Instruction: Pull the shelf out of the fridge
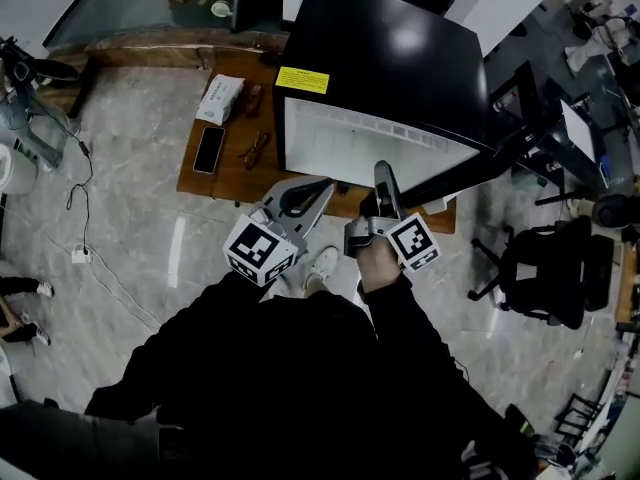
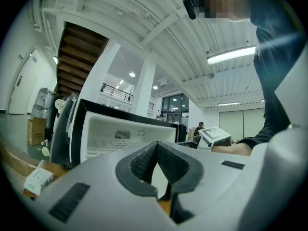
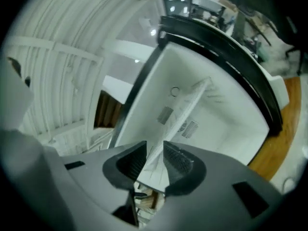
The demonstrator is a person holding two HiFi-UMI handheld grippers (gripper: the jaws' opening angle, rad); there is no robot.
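A black mini fridge (image 1: 380, 68) stands open on a wooden table (image 1: 225, 183). Its white inside holds a pale shelf (image 3: 188, 104), which runs slantwise in the right gripper view because that gripper is rolled. My right gripper (image 1: 382, 171) is at the fridge's front opening. Its jaws stand a little apart (image 3: 155, 147), and the shelf's near edge lines up with the gap. I cannot tell whether the pads touch it. My left gripper (image 1: 322, 187) hangs just left of it, in front of the fridge, with its tips together (image 2: 156, 145) and nothing held.
The fridge door (image 1: 490, 153) swings open to the right. On the table left of the fridge lie a phone (image 1: 208, 149), glasses (image 1: 256, 149) and a tissue box (image 1: 220, 98). A black office chair (image 1: 545, 268) stands at the right. Cables trail on the floor at left.
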